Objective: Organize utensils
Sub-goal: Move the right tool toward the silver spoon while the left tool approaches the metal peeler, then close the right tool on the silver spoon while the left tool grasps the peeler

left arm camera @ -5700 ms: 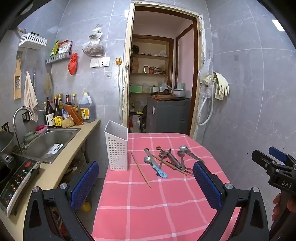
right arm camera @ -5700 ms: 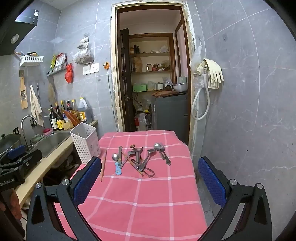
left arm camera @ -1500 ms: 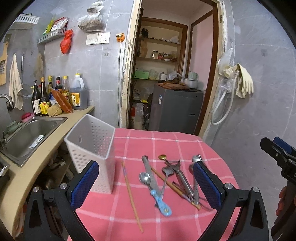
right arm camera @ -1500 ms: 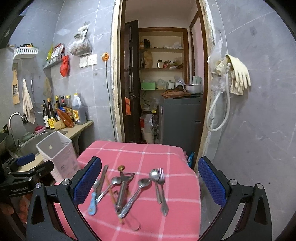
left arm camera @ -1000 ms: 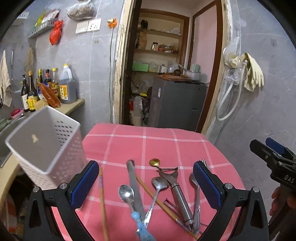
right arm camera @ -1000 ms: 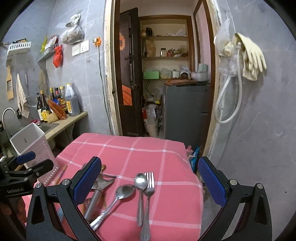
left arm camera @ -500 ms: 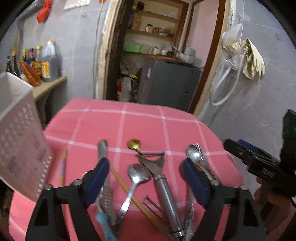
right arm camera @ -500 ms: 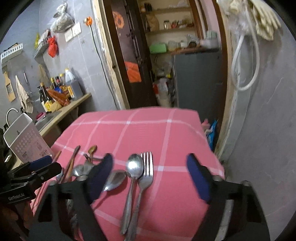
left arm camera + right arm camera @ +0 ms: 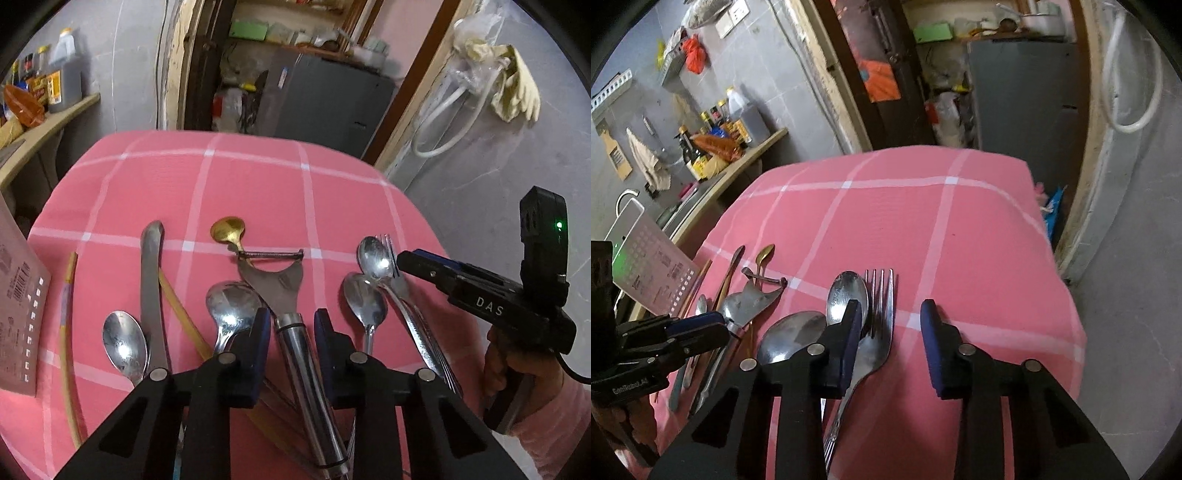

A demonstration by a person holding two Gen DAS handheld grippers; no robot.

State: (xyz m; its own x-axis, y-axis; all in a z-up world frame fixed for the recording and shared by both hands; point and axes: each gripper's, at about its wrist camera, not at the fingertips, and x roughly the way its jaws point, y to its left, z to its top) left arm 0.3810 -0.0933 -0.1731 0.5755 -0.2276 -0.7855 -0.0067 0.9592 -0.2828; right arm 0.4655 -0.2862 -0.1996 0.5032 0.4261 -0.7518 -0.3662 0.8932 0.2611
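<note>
Your left gripper (image 9: 287,330) has been closing and straddles the peeler (image 9: 291,314); its pads look just clear of the handle, though that's hard to judge. Your right gripper (image 9: 891,341), also closing, stands apart over the fork (image 9: 879,321), gripping nothing. Utensils lie on the pink cloth (image 9: 258,177) beside the white holder (image 9: 653,273).

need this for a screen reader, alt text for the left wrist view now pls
The left gripper, its jaws just closing, straddles the steel handle of a peeler without visibly pressing on it, among spoons on a pink checked tablecloth. The right gripper reaches in beside a fork.
</note>
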